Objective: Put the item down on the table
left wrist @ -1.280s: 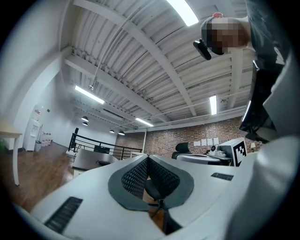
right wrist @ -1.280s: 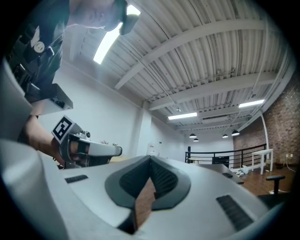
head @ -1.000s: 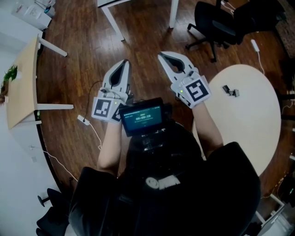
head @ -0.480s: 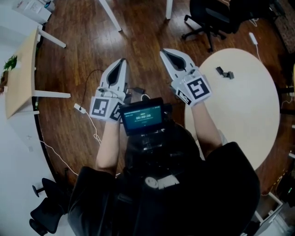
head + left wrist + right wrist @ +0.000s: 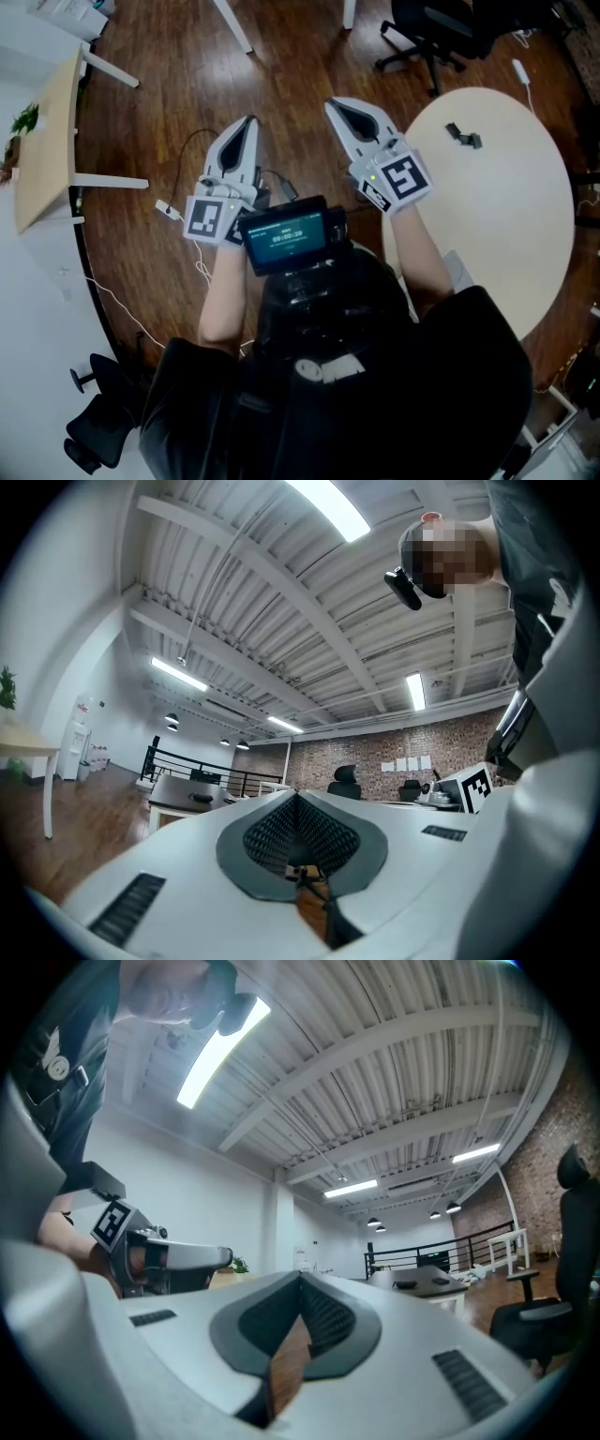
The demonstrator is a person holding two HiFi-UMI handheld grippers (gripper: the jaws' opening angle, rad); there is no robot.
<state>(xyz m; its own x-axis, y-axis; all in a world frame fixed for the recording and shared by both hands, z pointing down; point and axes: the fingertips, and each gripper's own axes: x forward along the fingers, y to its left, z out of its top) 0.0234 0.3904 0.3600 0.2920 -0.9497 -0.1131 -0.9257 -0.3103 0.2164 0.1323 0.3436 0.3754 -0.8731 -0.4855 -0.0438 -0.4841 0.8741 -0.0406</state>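
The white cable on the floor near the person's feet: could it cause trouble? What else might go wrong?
1. The white cable trails over the wood floor close to the person, so a step could snag it.
2. The left gripper and right gripper both have their jaws shut on nothing, so there may be no item to put down. The only small dark item in sight already lies on the round table.
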